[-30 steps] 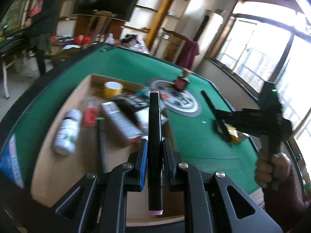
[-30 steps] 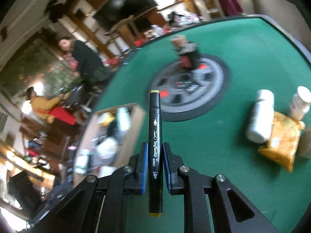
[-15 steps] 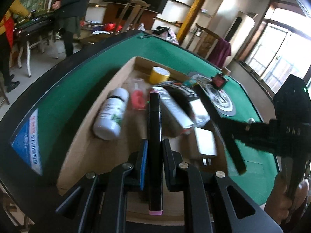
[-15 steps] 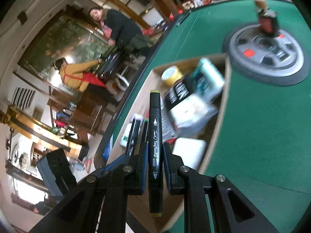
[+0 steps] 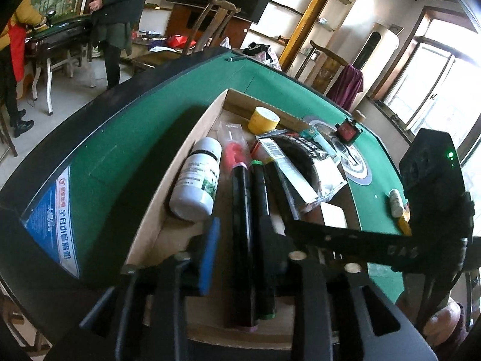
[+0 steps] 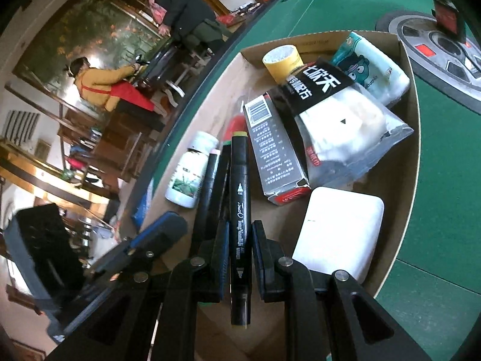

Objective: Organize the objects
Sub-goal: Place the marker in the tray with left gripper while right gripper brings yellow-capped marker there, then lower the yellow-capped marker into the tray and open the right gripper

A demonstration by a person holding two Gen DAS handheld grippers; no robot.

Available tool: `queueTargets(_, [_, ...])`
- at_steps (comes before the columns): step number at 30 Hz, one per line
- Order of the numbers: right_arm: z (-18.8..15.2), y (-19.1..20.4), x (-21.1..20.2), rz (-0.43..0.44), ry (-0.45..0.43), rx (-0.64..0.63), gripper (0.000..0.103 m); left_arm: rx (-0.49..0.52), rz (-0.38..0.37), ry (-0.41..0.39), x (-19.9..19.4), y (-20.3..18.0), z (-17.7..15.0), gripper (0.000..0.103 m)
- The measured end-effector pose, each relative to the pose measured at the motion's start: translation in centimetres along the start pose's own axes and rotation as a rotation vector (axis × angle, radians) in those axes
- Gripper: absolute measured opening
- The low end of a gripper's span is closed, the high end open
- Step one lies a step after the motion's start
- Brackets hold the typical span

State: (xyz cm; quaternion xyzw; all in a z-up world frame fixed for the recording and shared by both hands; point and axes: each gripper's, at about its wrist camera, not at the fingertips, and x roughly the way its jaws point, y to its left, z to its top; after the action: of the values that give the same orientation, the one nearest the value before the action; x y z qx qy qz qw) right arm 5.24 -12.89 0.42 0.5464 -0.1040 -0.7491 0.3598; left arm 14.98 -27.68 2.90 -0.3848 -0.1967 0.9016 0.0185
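Note:
A cardboard box (image 5: 192, 138) on the green table holds several items. My left gripper (image 5: 240, 237) is open low inside the box; a black marker with pink caps (image 5: 242, 234) lies loose between its fingers, beside a green-capped marker (image 5: 263, 225). My right gripper (image 6: 239, 249) hovers over the box beside the left one, with a black yellow-tipped marker (image 6: 239, 210) between its pads; the pads stand slightly apart from the barrel. The right gripper's body shows in the left wrist view (image 5: 433, 198).
The box also holds a white bottle (image 5: 198, 180), a yellow tape roll (image 5: 263, 118), a grey carton (image 6: 273, 150), a bagged pack (image 6: 339, 120), a tissue pack (image 6: 369, 66) and a white case (image 6: 339, 231). A round tile centerpiece (image 6: 442, 51) lies on the felt beyond.
Both grippers moved down into the box. The left gripper opened and released the pink-capped marker beside the green-capped one. The right gripper's pads have parted a little around its marker.

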Motion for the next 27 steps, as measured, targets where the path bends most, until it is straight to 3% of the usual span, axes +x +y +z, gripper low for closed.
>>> queueTargets(6, [-0.1, 1.1, -0.9, -0.073, -0.029, -0.087, 0.021, 0.001, -0.032, -0.055, -2.1, -0.5, 0.6, 0.069])
queueTargets(8, [-0.2, 1.5, -1.6, -0.089, -0.052, -0.107, 0.033, 0.004, -0.039, -0.093, -3.3, -0.6, 0.9, 0.08])
queueTargets(10, [-0.1, 1.8, -2.5, -0.113, -0.086, -0.124, 0.058, 0.017, -0.026, -0.125, -4.1, -0.8, 1.1, 0.088])
queueTargets(11, [-0.2, 2.1, -3.4, -0.139, -0.124, -0.144, 0.063, 0.03, -0.013, -0.144, -4.6, -1.0, 1.2, 0.091])
queueTargets(16, [-0.6, 3.3, -6.8, -0.276, -0.27, -0.222, 0.089, 0.068, 0.05, -0.185, -5.4, -2.0, 1.5, 0.097])
queueTargets(23, [-1.2, 4.5, -8.5, -0.484, -0.399, -0.299, 0.097, 0.097, 0.123, -0.178, -5.3, -3.6, 1.5, 0.097])
queueTargets(27, [-1.6, 3.5, -9.6, -0.541, -0.423, -0.307, 0.1, 0.116, 0.15, -0.171, -5.2, -4.6, 1.5, 0.097])
